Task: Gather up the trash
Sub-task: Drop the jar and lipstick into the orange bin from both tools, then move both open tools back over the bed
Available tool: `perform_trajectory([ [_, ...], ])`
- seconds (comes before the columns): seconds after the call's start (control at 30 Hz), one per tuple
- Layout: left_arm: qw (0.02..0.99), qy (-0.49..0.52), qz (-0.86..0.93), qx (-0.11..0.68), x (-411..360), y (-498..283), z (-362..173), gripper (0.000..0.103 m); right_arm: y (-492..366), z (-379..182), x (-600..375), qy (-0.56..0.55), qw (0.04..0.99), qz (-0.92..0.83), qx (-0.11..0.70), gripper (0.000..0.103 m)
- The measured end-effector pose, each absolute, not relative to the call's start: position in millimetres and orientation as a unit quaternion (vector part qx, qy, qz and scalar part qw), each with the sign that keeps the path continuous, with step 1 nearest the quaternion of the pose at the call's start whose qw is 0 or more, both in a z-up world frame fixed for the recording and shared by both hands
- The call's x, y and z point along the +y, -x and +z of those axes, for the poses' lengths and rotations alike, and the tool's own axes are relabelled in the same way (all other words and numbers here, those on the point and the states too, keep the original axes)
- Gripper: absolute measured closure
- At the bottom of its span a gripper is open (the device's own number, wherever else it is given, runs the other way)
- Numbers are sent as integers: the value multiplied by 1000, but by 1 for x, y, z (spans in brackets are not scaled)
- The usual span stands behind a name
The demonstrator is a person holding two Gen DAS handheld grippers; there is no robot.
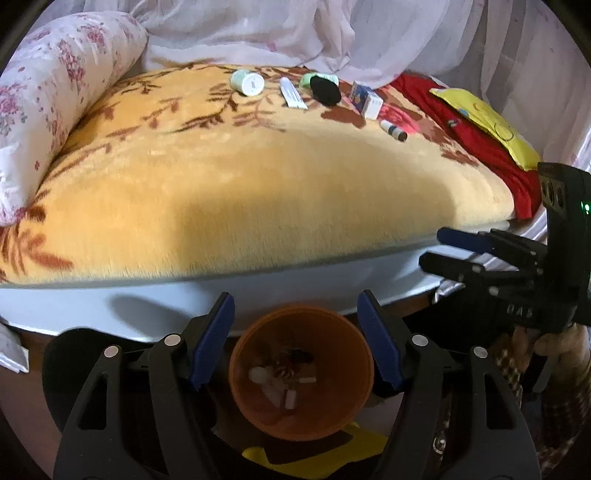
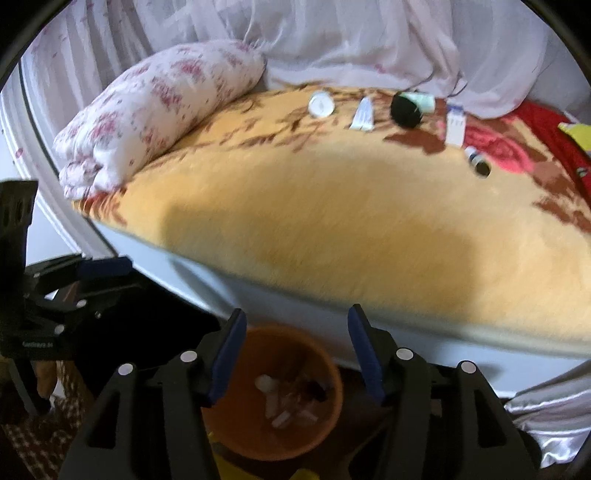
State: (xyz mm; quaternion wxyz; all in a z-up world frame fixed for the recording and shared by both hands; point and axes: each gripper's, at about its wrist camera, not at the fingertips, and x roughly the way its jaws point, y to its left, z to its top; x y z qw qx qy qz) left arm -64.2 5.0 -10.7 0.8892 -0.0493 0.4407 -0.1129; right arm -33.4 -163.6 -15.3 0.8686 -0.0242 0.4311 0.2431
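An orange bin (image 1: 301, 373) stands on the floor by the bed, with white scraps inside; it also shows in the right wrist view (image 2: 273, 395). My left gripper (image 1: 295, 325) is open and empty above it. My right gripper (image 2: 295, 343) is open and empty above it too, and shows at the right of the left view (image 1: 439, 247). On the far side of the yellow blanket (image 1: 258, 177) lie a white tub (image 1: 247, 83), a flat white pack (image 1: 293, 93), a black lid on a green jar (image 1: 325, 90), a small box (image 1: 365, 99) and a small bottle (image 1: 394, 130).
A floral pillow (image 1: 55, 103) lies at the bed's left. A red cloth (image 1: 472, 136) with a yellow bag (image 1: 487, 122) lies at the right. White curtains (image 1: 295, 29) hang behind. A yellow object (image 1: 314, 458) lies under the bin.
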Motion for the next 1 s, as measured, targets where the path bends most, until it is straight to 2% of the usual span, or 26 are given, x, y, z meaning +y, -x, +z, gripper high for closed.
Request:
perform_trajectory([
  [0.2, 904, 44, -105, 411, 1, 44, 5, 32, -22, 6, -187, 28, 899, 198, 389, 39],
  [0.4, 916, 47, -106, 385, -4, 16, 18, 31, -114, 32, -217, 26, 930, 116, 348, 27],
  [0.53, 918, 51, -103, 380, -4, -3, 20, 31, -187, 33, -224, 33, 933, 77, 350, 27],
  [0.77, 917, 59, -94, 384, 5, -27, 17, 31, -282, 7, -228, 29, 913, 28, 407, 28],
  [0.87, 915, 63, -91, 388, 8, -36, 14, 31, -311, -10, -228, 22, 897, 17, 442, 39],
  [0.9, 915, 65, -90, 388, 9, -40, 13, 31, -317, -15, -229, 22, 892, 13, 451, 53],
  [0.93, 915, 67, -90, 389, 10, -43, 14, 31, -323, -19, -230, 19, 887, 12, 461, 75],
  [1.0, 916, 70, -90, 385, 11, -52, 16, 31, -327, -23, -237, 3, 882, 10, 471, 75],
])
